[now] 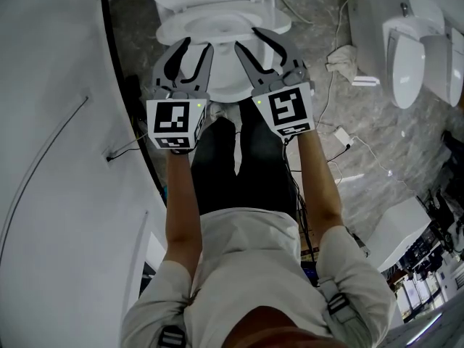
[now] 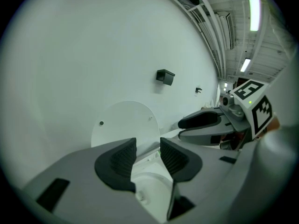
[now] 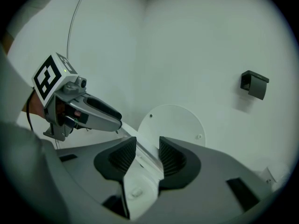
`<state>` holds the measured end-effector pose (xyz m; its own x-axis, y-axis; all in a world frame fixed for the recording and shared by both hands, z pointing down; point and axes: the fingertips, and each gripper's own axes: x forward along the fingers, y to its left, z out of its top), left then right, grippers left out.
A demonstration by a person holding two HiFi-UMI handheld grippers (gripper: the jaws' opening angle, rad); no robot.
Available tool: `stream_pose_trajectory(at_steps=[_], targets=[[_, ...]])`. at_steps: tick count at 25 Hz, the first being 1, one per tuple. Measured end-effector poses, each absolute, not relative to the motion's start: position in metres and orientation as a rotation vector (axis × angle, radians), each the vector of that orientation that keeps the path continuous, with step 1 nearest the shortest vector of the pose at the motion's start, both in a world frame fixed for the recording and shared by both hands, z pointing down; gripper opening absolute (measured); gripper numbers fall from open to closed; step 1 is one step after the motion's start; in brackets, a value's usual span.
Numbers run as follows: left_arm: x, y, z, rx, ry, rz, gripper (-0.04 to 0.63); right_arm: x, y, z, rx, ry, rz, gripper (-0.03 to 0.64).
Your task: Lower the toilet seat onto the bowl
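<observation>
The white toilet [image 1: 217, 22] stands at the top of the head view, its bowl rim showing. In both gripper views a round white lid with the seat [image 2: 122, 125] [image 3: 174, 124] stands upright against the wall behind the bowl. My left gripper [image 1: 197, 46] [image 2: 148, 143] hovers over the front left of the bowl, open, with nothing between its fingers. My right gripper [image 1: 246, 38] [image 3: 147, 141] is beside it over the front right, also open and holding nothing. Each gripper view shows the other gripper to the side, apart from the seat.
A white wall panel [image 1: 58, 158] runs down the left. More white fixtures [image 1: 409, 53] stand at the right on a grey stone floor, with a rag [image 1: 341, 58] and cables [image 1: 344, 138]. A black bracket [image 2: 165, 76] [image 3: 254, 84] is fixed to the wall above the toilet.
</observation>
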<state>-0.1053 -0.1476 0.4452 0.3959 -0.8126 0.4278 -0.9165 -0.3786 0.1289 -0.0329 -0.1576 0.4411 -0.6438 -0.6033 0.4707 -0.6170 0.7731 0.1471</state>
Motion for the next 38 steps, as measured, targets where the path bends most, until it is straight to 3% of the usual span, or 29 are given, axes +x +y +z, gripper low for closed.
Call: stream_pose_trajectory(at_steps=[16, 38], targets=[[-0.098, -0.103, 0.468, 2.292, -1.475, 0.405, 0.160, -0.021, -0.113, 0.459, 0.965, -2.513, 0.250, 0.173], [-0.090, -0.067, 0.491, 2.242, -1.456, 0.400, 0.160, -0.005, -0.081, 0.483, 1.002, -2.474, 0.340, 0.104]])
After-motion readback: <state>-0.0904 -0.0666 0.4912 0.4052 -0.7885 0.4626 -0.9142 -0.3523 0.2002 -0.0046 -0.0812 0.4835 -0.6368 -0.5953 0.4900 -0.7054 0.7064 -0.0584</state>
